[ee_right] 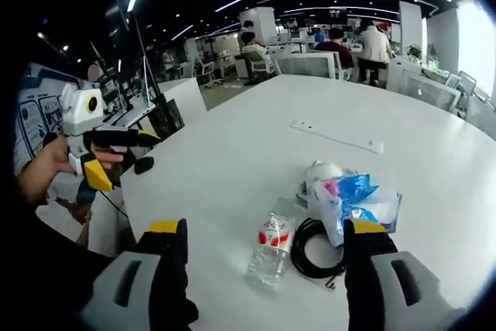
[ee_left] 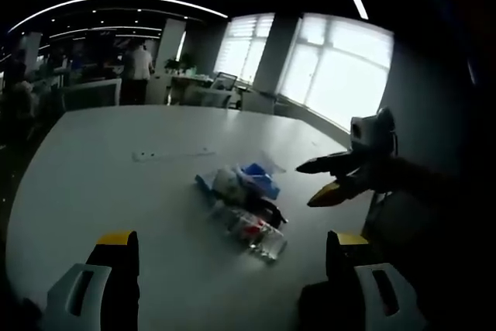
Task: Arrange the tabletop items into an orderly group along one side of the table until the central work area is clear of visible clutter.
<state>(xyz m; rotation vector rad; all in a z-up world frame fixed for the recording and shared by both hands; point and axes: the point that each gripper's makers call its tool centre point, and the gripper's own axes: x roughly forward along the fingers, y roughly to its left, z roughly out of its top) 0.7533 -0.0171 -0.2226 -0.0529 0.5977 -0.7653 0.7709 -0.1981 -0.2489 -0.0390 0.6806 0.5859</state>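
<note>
Fingers (ee_right: 163,265) spread — bottle (ee_right: 270,247) flat, cap toward camera.

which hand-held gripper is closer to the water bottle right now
Right. The right hand-held gripper frames the water bottle between open jaws; the left hand-held gripper sits off the table edge.

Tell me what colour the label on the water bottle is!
Red and white label, seen best in the right gripper view.

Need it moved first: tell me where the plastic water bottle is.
In the right gripper view, the water bottle lies on the white table between that gripper's jaws, just left of the coiled black cable.
</note>
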